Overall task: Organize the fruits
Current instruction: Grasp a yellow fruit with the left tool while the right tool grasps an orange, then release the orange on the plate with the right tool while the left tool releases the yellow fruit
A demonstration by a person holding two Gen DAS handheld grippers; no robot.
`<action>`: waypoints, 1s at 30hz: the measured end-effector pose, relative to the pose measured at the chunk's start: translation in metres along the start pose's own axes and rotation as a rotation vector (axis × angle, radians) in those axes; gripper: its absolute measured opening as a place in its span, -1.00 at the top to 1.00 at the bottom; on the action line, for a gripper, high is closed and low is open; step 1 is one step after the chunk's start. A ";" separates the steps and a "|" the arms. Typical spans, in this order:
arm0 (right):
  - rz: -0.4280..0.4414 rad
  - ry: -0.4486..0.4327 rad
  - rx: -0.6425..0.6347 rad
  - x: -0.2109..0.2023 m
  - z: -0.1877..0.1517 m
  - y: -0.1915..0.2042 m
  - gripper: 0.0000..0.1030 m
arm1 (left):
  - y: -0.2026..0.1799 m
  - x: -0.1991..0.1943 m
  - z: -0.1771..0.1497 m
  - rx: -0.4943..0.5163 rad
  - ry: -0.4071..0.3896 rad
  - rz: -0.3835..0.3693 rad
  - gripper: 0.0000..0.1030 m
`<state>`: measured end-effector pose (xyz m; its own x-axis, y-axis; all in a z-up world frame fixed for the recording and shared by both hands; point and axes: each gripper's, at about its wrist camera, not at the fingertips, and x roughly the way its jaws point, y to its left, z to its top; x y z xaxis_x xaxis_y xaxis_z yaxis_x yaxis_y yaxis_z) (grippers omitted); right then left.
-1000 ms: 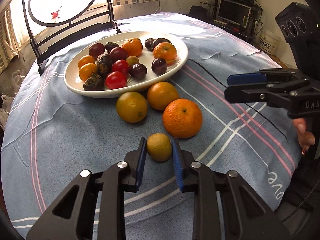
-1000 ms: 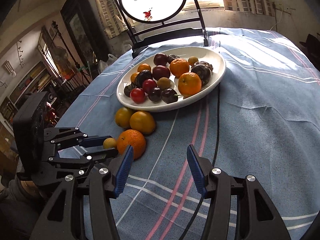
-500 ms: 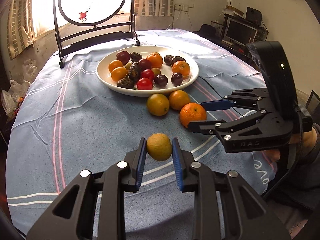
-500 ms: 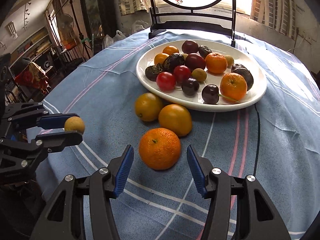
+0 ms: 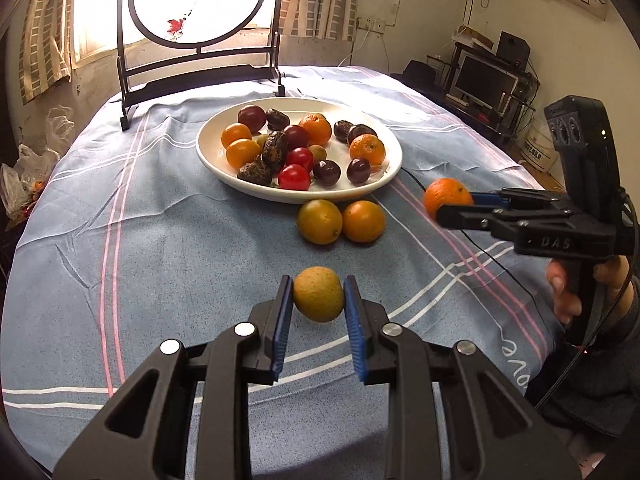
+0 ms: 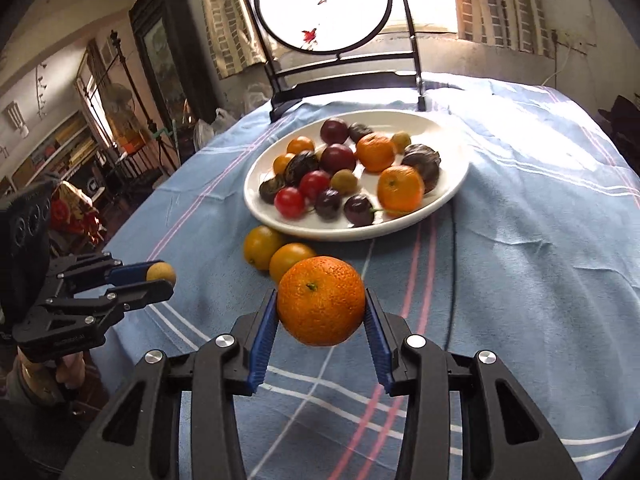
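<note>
My left gripper is shut on a small yellow-green fruit and holds it above the cloth; it also shows in the right wrist view. My right gripper is shut on a large orange and holds it above the cloth; the orange also shows in the left wrist view. A white plate holds several oranges, tomatoes and dark fruits. Two yellow-orange fruits lie on the cloth just in front of the plate.
A blue striped cloth covers the round table. A black stand with a round painted screen stands behind the plate. A black cable runs across the cloth from the plate toward the near edge.
My right gripper closed on the large orange and lifted it off the cloth. My left gripper rose with the small fruit.
</note>
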<state>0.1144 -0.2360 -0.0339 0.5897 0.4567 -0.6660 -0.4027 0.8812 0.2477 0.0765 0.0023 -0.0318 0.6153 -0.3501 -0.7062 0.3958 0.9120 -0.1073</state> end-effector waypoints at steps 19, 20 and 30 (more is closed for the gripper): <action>0.005 -0.038 0.075 0.055 0.118 -0.038 0.13 | 0.023 0.098 0.146 -0.086 0.024 -0.001 0.37; -0.001 -0.048 0.073 0.057 0.120 -0.037 0.09 | 0.026 0.103 0.148 -0.096 0.028 -0.008 0.03; -0.010 -0.070 -0.006 0.020 0.087 -0.018 -0.17 | 0.031 0.055 0.107 -0.084 -0.022 0.045 -0.36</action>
<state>0.1938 -0.2319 0.0096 0.6412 0.4559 -0.6173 -0.4008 0.8849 0.2372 0.1956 -0.0120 0.0006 0.6465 -0.3127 -0.6959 0.3099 0.9411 -0.1350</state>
